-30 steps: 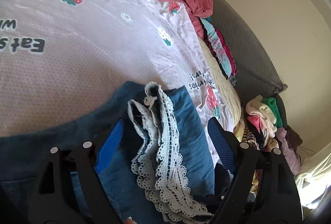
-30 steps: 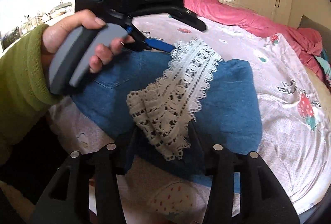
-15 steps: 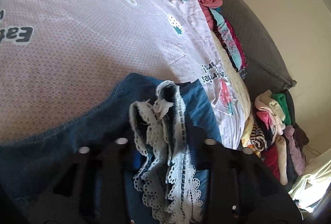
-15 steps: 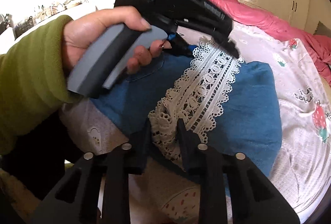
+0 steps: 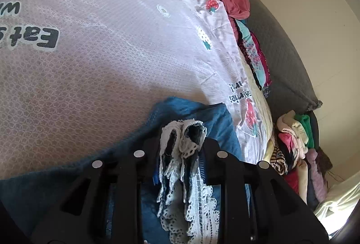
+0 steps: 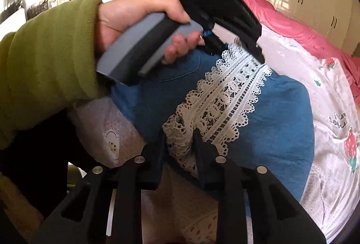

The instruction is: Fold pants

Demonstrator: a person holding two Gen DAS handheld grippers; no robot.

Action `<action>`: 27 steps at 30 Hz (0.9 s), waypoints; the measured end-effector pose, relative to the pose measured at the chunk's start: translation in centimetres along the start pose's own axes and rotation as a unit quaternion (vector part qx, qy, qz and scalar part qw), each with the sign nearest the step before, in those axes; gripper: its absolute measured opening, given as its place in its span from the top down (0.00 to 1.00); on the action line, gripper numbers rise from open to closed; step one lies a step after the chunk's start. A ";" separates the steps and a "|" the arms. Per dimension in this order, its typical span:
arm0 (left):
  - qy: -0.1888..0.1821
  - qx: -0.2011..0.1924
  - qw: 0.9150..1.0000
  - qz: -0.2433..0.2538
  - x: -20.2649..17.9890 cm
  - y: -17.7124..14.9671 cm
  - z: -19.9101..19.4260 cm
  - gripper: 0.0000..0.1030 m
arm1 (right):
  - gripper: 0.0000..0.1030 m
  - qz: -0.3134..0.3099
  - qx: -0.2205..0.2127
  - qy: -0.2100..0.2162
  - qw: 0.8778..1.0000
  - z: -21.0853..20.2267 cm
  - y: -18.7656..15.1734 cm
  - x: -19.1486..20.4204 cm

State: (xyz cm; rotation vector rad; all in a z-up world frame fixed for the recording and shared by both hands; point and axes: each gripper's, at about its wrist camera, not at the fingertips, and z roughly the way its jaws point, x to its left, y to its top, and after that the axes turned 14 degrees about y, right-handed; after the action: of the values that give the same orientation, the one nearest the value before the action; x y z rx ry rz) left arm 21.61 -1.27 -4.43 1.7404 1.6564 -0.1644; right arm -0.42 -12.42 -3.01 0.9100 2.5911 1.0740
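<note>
**Both grippers on the lace hem**

My right gripper (image 6: 178, 145) had just opened a touch yet clamped the near end of the lace trim (image 6: 227, 95) on the blue pants (image 6: 276, 131). Beyond its tips, up and left, a hand (image 6: 135, 19) in a green sleeve (image 6: 47, 59) pressed the left gripper (image 6: 227, 19) onto the trim's far end.

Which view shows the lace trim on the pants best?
The right wrist view: the lace trim lies spread across the blue pants, its pattern clear from end to end. The left wrist view shows only a bunched end pinched in the left gripper.
</note>
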 end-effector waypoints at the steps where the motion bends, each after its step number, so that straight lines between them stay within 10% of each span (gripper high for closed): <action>1: 0.001 -0.001 1.000 0.005 -0.1 0.0 -0.1 0.82 | 0.74 0.002 -0.002 0.001 1.000 -0.1 0.0 0.0; 11: 0.008 -0.033 0.999 0.019 -0.3 0.2 -1.6 0.54 | 0.56 0.067 -0.062 0.068 0.994 -4.0 -0.6 -0.4; 27: 0.063 -0.113 0.992 0.011 -0.5 -6.1 -10.3 0.35 | 0.54 0.152 -0.088 -0.018 0.984 -8.4 -3.8 -5.7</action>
State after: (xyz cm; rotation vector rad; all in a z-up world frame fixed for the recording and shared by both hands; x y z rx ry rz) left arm 12.15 3.69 0.97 1.6226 1.6732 0.1414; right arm -0.98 -22.79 0.12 1.2941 2.3305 1.3227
